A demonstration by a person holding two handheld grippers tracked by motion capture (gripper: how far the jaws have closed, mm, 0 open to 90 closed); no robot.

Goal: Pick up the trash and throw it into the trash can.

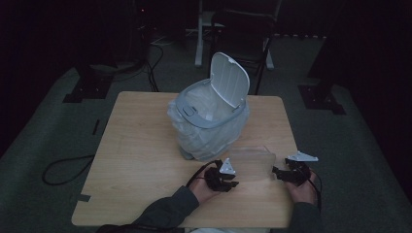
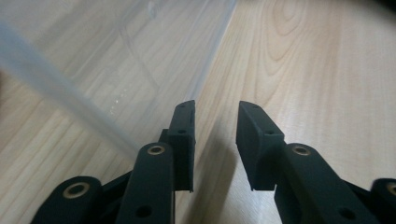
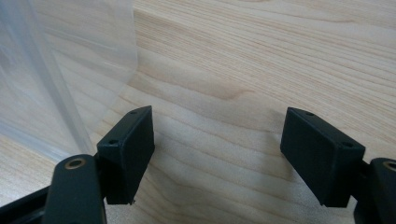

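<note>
Standing on a dark grey carpeted floor (image 1: 58,136), a light wooden counter (image 1: 141,160) fills the middle of a dim room. Beyond its far edge stands a dark chair (image 1: 248,34), and black cables (image 1: 63,170) lie on the floor at the left.

Toward the far middle of the counter sits a grey bin (image 1: 209,121) wrapped in a pale plastic liner, its white lid (image 1: 229,80) tipped up and open. It stands between the person's hands and the far edge.

Near the front edge a clear plastic container (image 1: 252,162) rests on the wood, just between the two hands. The left hand-held gripper (image 1: 232,183) lies at its left side; in the left gripper view (image 2: 215,140) its jaws stand partly apart with bare wood between them, and the container's transparent wall (image 2: 140,60) runs just beside the left jaw, not pinched. The right hand-held gripper (image 1: 278,172) sits at the container's right side. In the right gripper view (image 3: 217,149) its jaws stand wide apart over bare wood, gripping nothing, with the container's clear corner (image 3: 70,70) close beside the left jaw.
</note>
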